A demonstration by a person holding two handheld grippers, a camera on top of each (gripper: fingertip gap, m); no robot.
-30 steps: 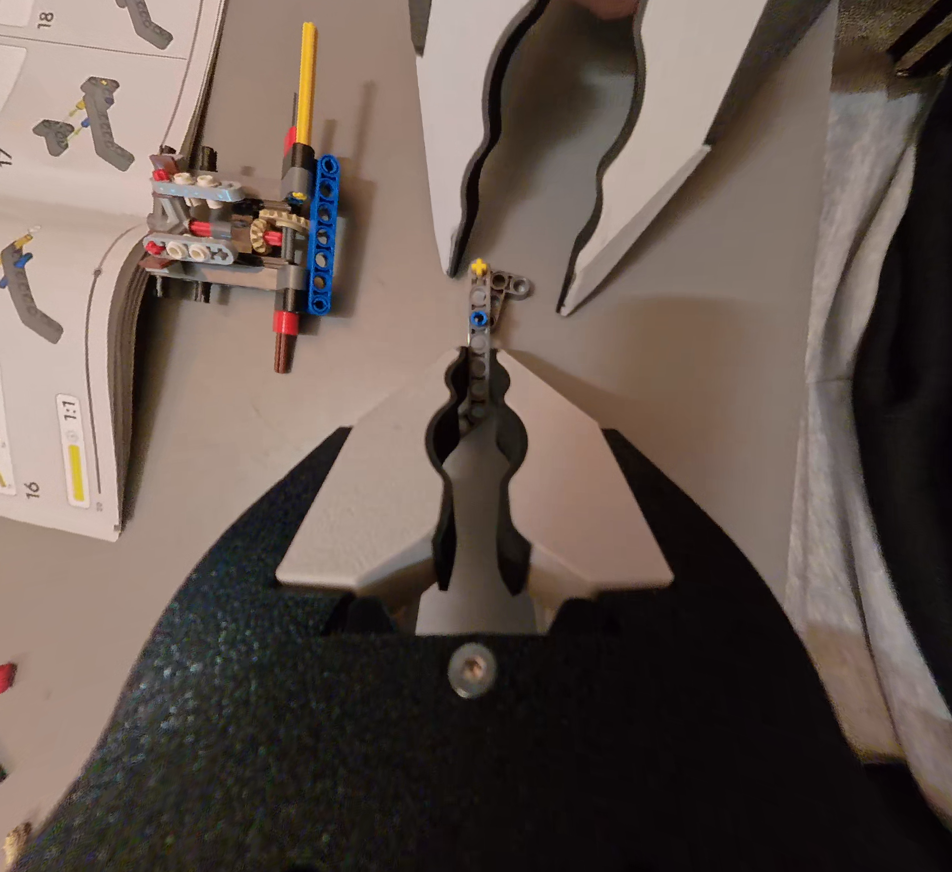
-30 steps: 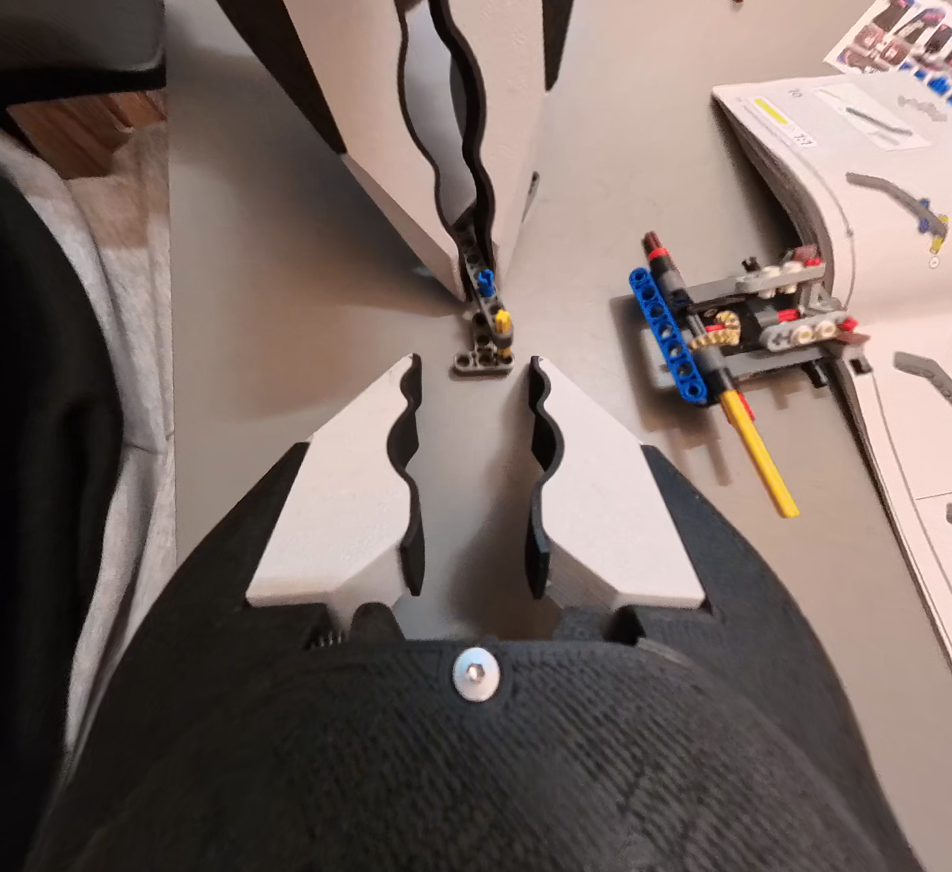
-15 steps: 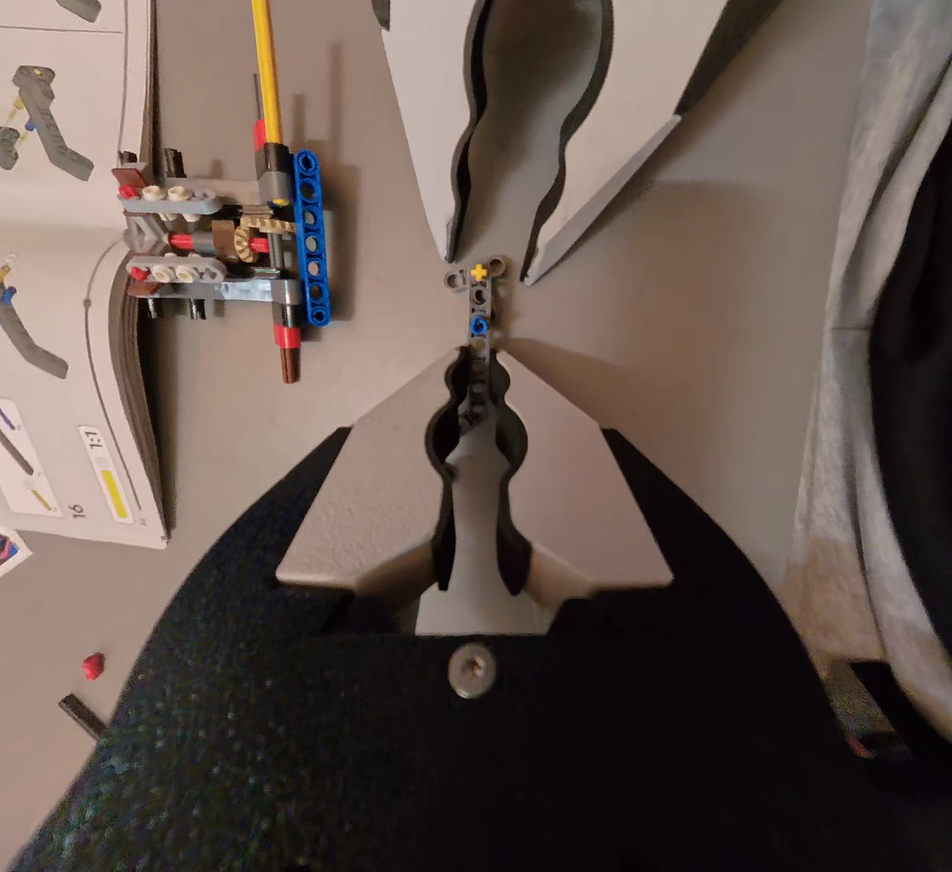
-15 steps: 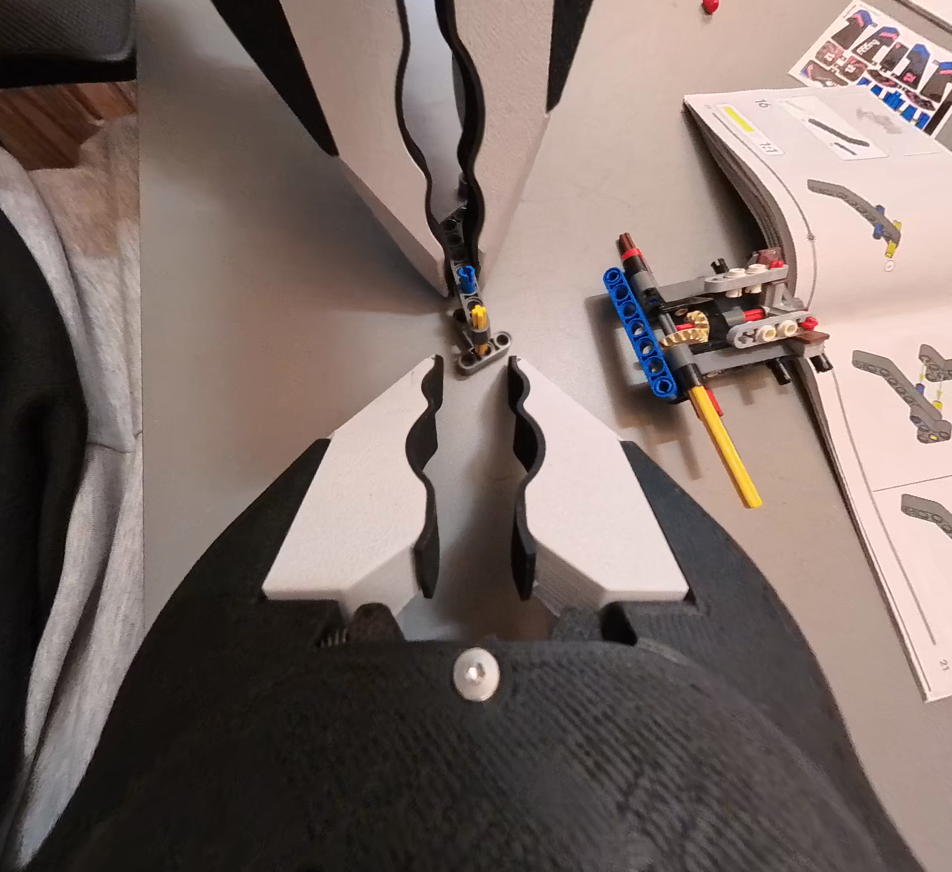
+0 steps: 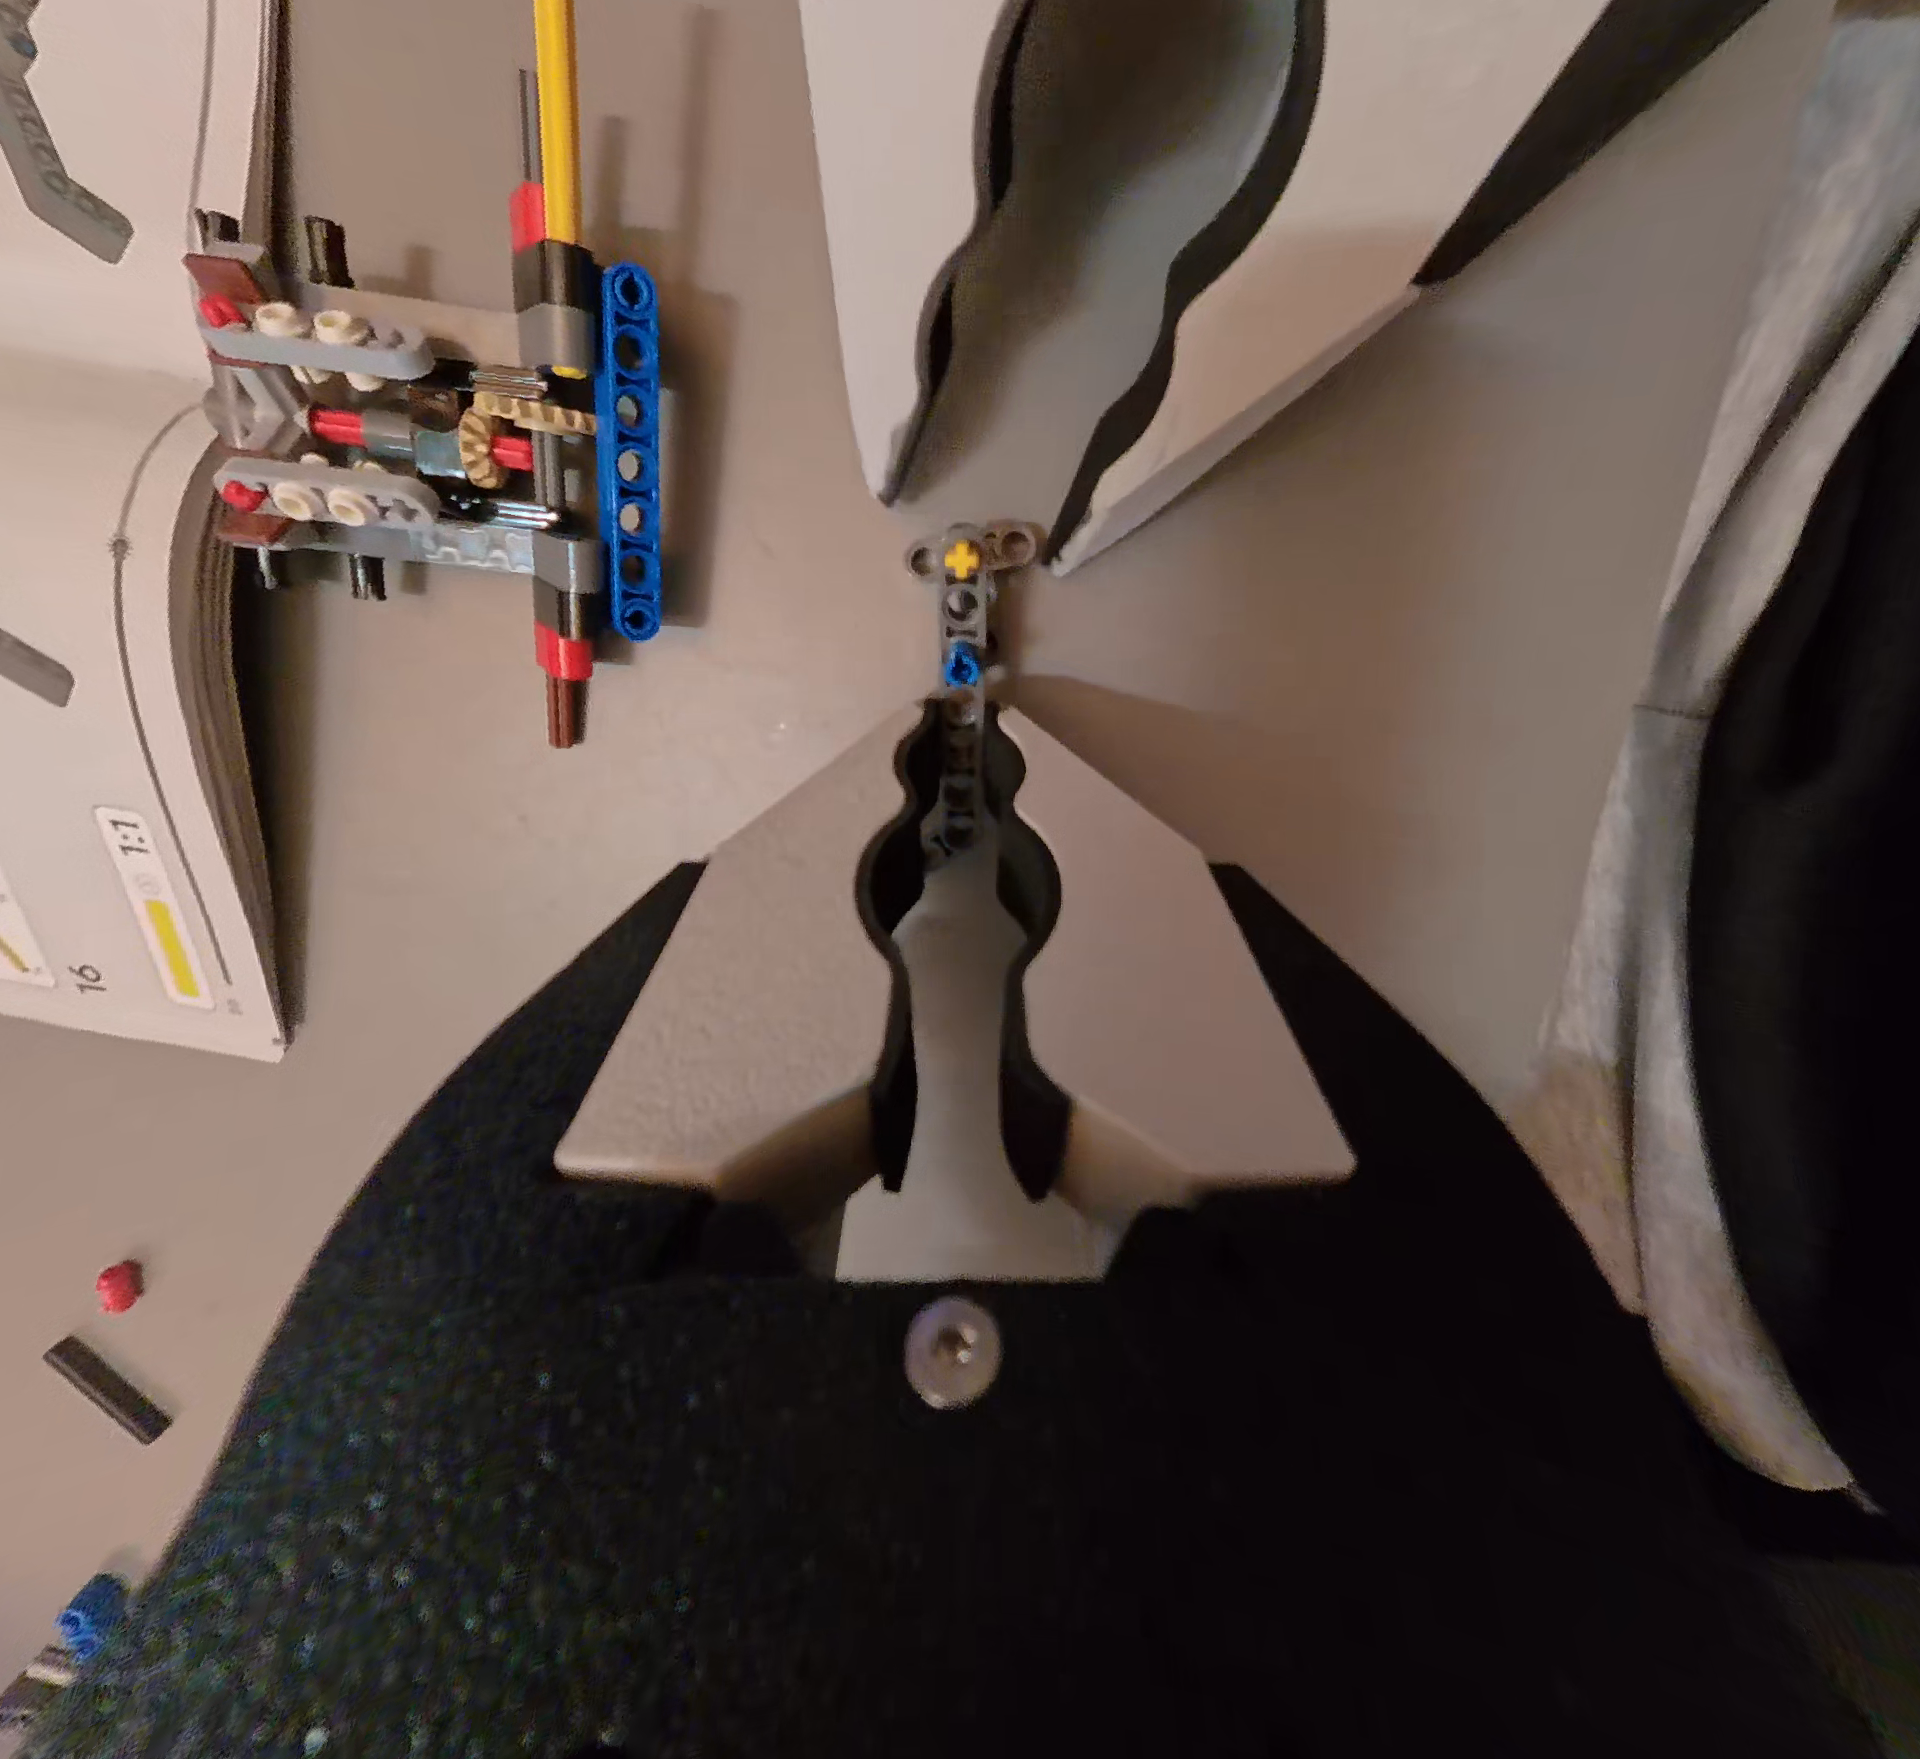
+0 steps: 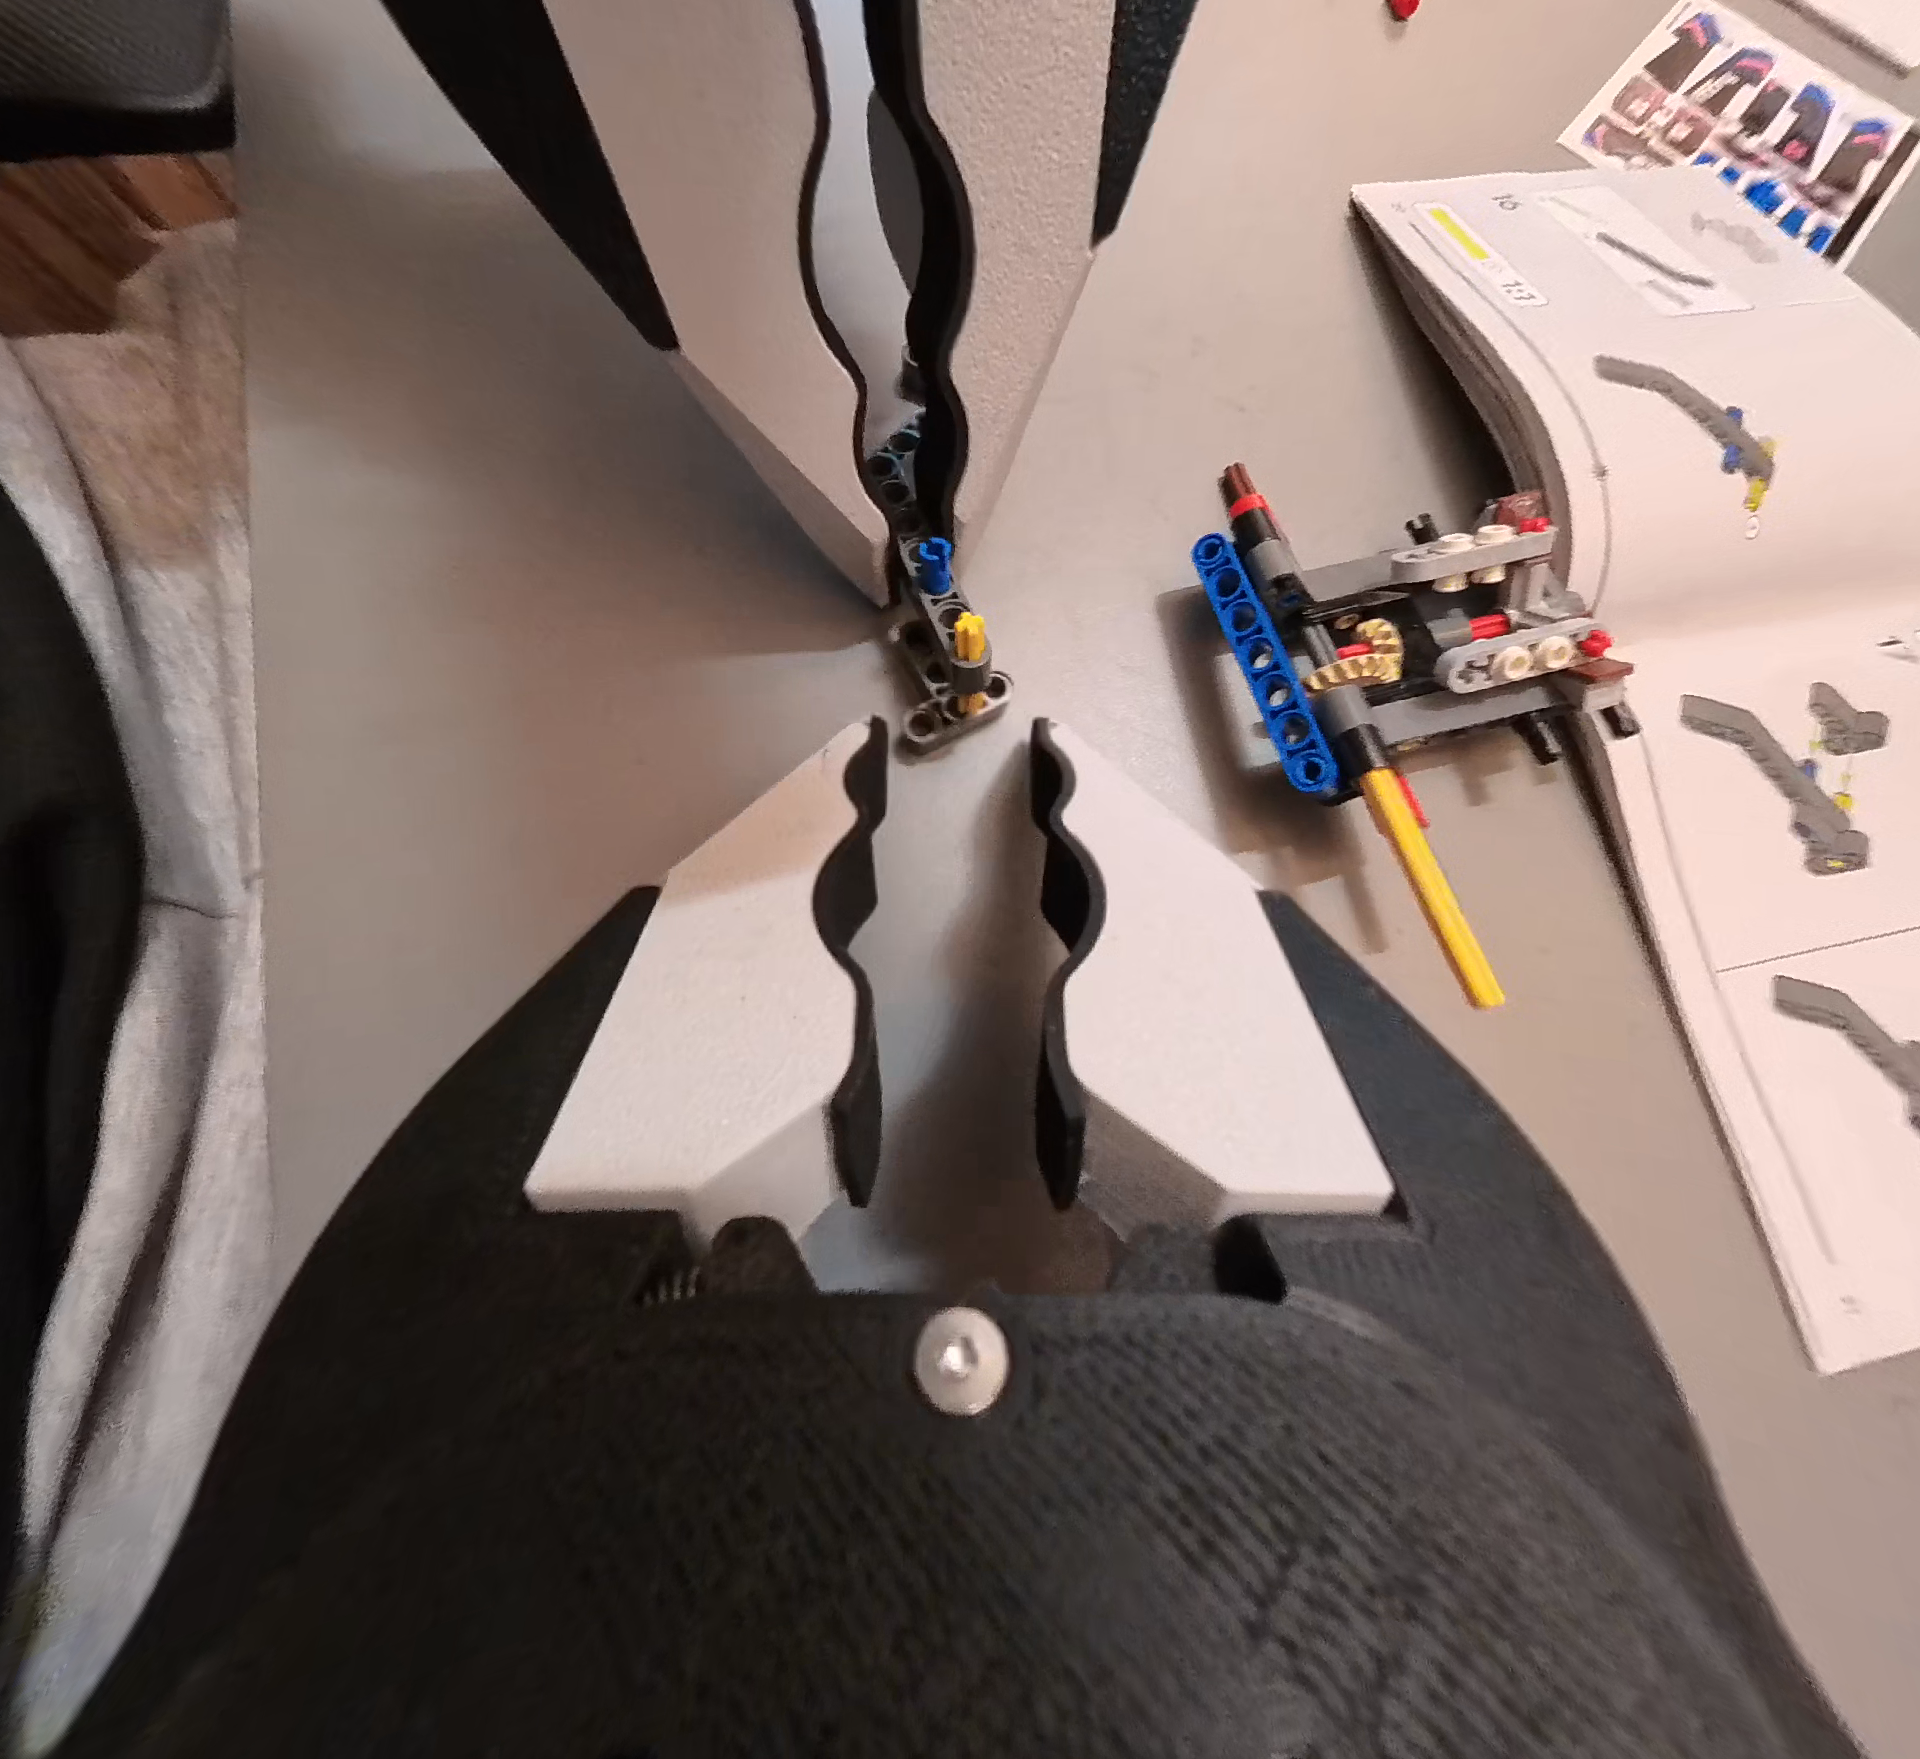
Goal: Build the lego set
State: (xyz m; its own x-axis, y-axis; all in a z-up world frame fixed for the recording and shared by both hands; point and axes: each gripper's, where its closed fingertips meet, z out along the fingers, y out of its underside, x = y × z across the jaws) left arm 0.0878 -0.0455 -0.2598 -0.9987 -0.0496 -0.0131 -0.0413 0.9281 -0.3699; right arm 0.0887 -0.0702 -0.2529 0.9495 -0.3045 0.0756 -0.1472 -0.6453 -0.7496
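While clamped in left gripper (image 5: 961,722): grey beam (image 5: 961,608).

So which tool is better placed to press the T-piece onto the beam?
Right: it is open, right at the T-piece. Left is shut on the beam, bracing it.

The near end of the grey beam (image 5: 961,660) is disappearing between the fingers (image 5: 800,930) of the left gripper (image 5: 958,722), so how far it runs back is not showing. The open instruction booklet (image 5: 94,566) is running off the left edge of the left wrist view, and in the right wrist view its far pages are smearing into blur, as is the sticker sheet (image 6: 1745,130). A small blue piece (image 5: 88,1626) is sitting at the left wrist view's lower left corner, too blurred to identify, and the grey cloth (image 5: 1704,774) is being cut by the right edge.
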